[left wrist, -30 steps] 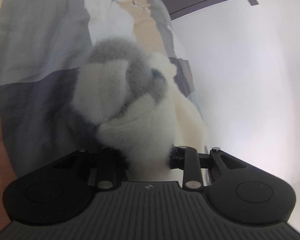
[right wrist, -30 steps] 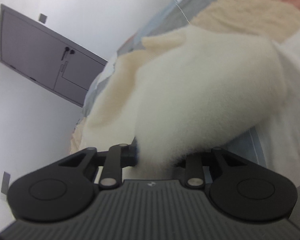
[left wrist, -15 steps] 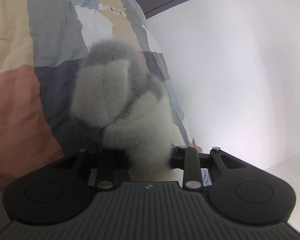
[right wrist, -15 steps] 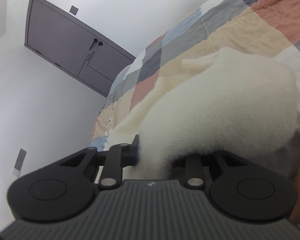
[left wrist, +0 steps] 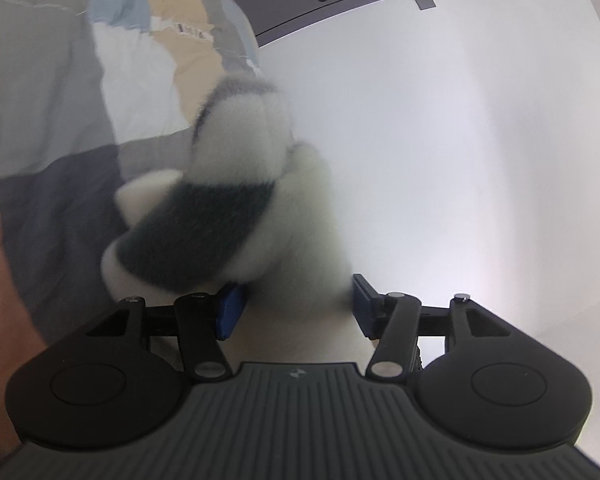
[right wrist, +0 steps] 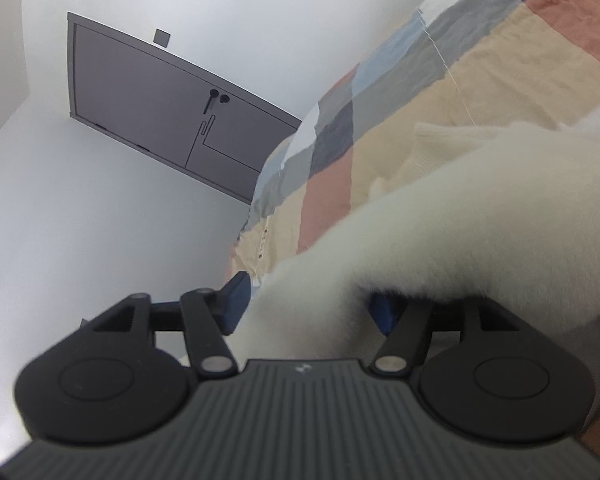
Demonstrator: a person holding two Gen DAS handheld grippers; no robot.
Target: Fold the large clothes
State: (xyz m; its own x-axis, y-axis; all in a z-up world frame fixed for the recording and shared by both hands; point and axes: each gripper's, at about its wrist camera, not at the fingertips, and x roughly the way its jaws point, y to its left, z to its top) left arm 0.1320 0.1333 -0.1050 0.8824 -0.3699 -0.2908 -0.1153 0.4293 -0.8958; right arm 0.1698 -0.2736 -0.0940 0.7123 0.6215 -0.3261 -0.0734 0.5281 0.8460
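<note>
fleece (left wrist: 236, 216): soft, light, bulky, slips | my left tongs (left wrist: 296, 304), right tongs (right wrist: 308, 304) just opened, cloth loose between | regrip hem at 12 o'clock

I see bed under patchwork quilt (right wrist: 432, 128) beyond fingers; fluffy cream garment (right wrist: 480, 216) lies on it at fingertips.

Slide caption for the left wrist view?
Left hand-held gripper, jaws just opened, fluffy white-and-grey garment between them above patchwork bedspread.
</note>
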